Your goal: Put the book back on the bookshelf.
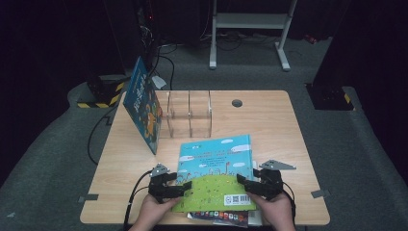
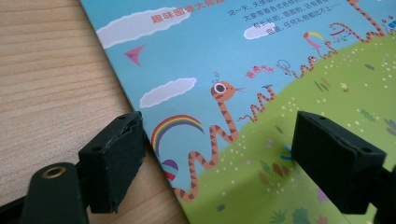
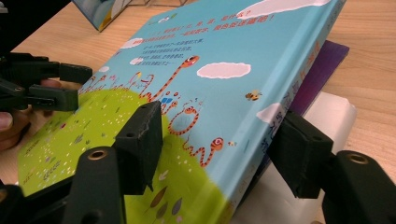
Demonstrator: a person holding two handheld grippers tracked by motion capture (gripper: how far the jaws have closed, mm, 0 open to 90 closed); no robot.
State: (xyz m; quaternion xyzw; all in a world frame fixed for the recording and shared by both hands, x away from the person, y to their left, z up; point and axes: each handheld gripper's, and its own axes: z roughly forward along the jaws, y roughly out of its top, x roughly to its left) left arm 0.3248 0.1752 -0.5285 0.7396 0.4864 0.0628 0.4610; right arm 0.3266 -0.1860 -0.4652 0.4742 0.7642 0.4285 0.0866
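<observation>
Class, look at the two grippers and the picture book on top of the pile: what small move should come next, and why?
Probably close both grippers. The left gripper and right gripper each have open jaws straddling opposite edges of the picture book, which lies on a pile of books, so neither grips it yet.

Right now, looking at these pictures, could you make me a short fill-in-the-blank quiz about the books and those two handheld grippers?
1. The top book lies on a ____ of other books near the table's front edge.
2. The cover's long striped animal is a ____.
3. The left gripper and right gripper are both ____, one at each side of the top book.
4. Another book leans against a clear ____.

Missing words: stack; snake; open; rack
</observation>
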